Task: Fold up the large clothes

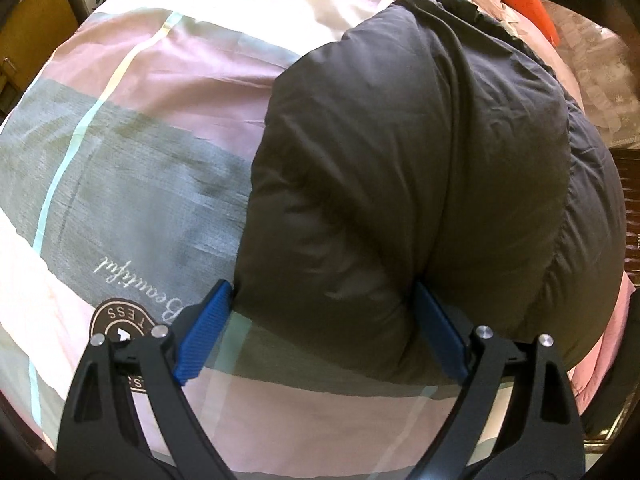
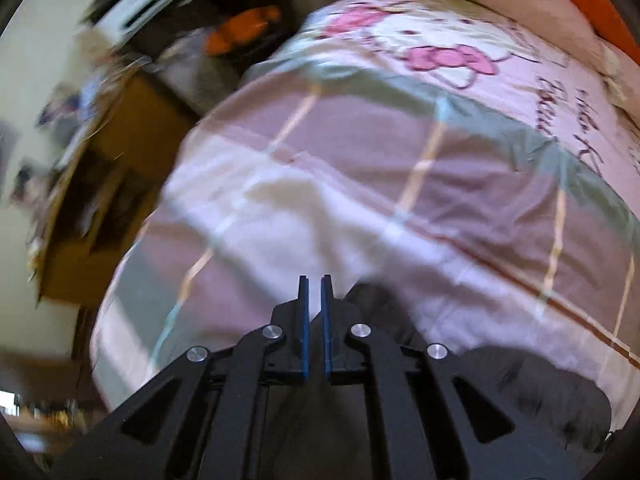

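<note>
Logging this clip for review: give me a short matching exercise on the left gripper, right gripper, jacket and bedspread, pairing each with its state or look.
Things:
1. left gripper
2. right gripper
3. jacket
4. bedspread

States:
A. pink, grey and cream blocks with printed words
B. fingers nearly together, nothing seen between them
C. dark, puffy, bundled on the bed
D. fingers wide apart around a padded edge

Pairs: 1-D, 2-B, 3-C, 4-A
</note>
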Demonstrator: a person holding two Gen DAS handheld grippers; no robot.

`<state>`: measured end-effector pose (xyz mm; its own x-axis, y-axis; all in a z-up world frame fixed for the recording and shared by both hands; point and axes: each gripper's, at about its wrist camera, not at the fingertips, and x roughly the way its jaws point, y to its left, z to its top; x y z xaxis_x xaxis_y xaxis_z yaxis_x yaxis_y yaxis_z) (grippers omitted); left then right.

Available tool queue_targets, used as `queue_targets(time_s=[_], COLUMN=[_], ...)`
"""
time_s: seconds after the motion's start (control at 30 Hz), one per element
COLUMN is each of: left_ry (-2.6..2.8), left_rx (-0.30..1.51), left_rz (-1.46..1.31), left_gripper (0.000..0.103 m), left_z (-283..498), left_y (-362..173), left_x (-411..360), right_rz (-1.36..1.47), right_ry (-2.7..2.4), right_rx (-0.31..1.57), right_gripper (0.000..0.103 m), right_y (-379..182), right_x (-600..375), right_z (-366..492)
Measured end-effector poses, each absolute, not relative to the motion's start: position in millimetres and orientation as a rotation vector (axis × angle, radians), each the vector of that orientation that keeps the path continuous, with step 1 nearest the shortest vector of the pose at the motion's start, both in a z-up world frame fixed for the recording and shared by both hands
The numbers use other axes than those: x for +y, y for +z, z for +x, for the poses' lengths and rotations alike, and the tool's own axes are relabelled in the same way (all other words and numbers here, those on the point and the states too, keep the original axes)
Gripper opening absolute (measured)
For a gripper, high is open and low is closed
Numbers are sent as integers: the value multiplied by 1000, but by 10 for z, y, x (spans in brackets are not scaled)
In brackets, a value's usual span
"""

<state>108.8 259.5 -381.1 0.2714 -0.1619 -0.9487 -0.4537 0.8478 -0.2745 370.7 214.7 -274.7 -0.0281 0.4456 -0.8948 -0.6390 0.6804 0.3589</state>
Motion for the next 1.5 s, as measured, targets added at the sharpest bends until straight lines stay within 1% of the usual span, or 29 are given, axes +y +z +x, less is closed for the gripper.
queue_targets(time_s=[0.07, 0.1, 0.13, 0.17, 0.2, 0.23, 0.27, 0.3, 0.33, 0.43, 0.47, 0.5, 0.57, 0.6, 0.67, 0.73, 0.77, 0.83, 0.87, 0.9, 0.93, 1.0, 1.07, 1.13, 1.2, 1.23, 1.27, 1.37, 1.5], left_ry=[210, 210, 211, 212, 214, 213, 211, 213, 215, 218, 218, 218, 217, 215, 213, 213, 212, 212, 213, 215, 217, 224, 232, 252, 265, 271, 281, 313, 270], left_rx=[1302, 1303, 1303, 1304, 1304, 1303, 1299, 1296, 1295, 1299, 1303, 1306, 1317, 1321, 1322, 1319, 1319, 1319, 1319, 1321, 1323, 1319, 1315, 1312, 1272, 1242, 1220, 1138, 1069], left_rz=[-570, -570, -570, -568, -566, -564, -561, -558, -555, -548, -543, -542, -538, -535, -541, -560, -568, -567, -559, -548, -536, -512, -488, -440, -408, -384, -361, -314, -303], left_gripper=[93, 93, 93, 93, 93, 93, 93, 93, 94, 94, 94, 94, 95, 95, 96, 97, 97, 98, 98, 98, 98, 98, 98, 97, 97, 97, 97, 97, 97], left_z=[1104, 1117, 1130, 1162, 1167, 1173, 1180, 1194, 1208, 1273, 1299, 1317, 1345, 1354, 1348, 1339, 1348, 1352, 1364, 1372, 1379, 1386, 1412, 1407, 1375, 1351, 1336, 1304, 1417], left_y=[-3820, -3820, -3804, -3802, -3814, -3814, -3817, -3815, -3820, -3854, -3866, -3875, -3892, -3907, -3966, -3999, -4014, -4032, -4036, -4039, -4041, -4028, -3993, -3926, -3769, -3647, -3550, -3193, -2882], left_x=[2593, 2591, 2609, 2632, 2638, 2636, 2630, 2623, 2610, 2567, 2551, 2543, 2530, 2518, 2530, 2541, 2543, 2543, 2530, 2517, 2499, 2456, 2408, 2347, 2282, 2228, 2180, 1986, 1741], right_rz=[-204, -219, -226, -271, -328, -398, -395, -353, -311, -295, -238, -152, -3, 20, 37, 23, 6, -150, -266, -325, -342, -279, -246, -126, 34, 51, 58, 23, -26], right_ry=[870, 869, 861, 821, 778, 706, 679, 666, 620, 553, 533, 533, 567, 587, 657, 732, 758, 821, 805, 777, 755, 714, 663, 644, 704, 717, 722, 708, 557], right_rx=[1417, 1461, 1481, 1498, 1487, 1444, 1433, 1445, 1438, 1351, 1345, 1334, 1246, 1227, 1243, 1326, 1363, 1484, 1492, 1472, 1459, 1412, 1252, 1191, 1176, 1175, 1165, 1151, 1168], right_gripper=[7, 11, 23, 27, 27, 26, 18, 14, 0, 0, 0, 0, 0, 0, 1, 3, 6, 7, 7, 7, 1, 0, 0, 0, 2, 2, 2, 3, 3], right_y=[-2748, -2804, -2855, -2986, -3086, -3241, -3409, -3533, -3676, -3874, -3899, -3842, -3563, -3446, -3219, -3081, -3093, -3332, -3514, -3635, -3786, -3888, -3740, -3486, -3169, -3081, -2920, -2663, -2610], right_x=[2003, 1962, 1932, 1913, 1925, 1953, 1980, 1978, 1992, 2103, 2105, 2061, 1917, 1878, 1793, 1685, 1676, 1810, 1918, 1968, 2021, 2057, 2028, 1818, 1471, 1344, 1113, 578, -275], right_z=[3485, 3392, 3339, 3271, 3250, 3269, 3346, 3440, 3584, 3910, 4040, 4124, 4151, 4115, 3965, 3696, 3610, 3340, 3244, 3210, 3262, 3490, 3703, 3825, 3787, 3741, 3649, 3440, 3076])
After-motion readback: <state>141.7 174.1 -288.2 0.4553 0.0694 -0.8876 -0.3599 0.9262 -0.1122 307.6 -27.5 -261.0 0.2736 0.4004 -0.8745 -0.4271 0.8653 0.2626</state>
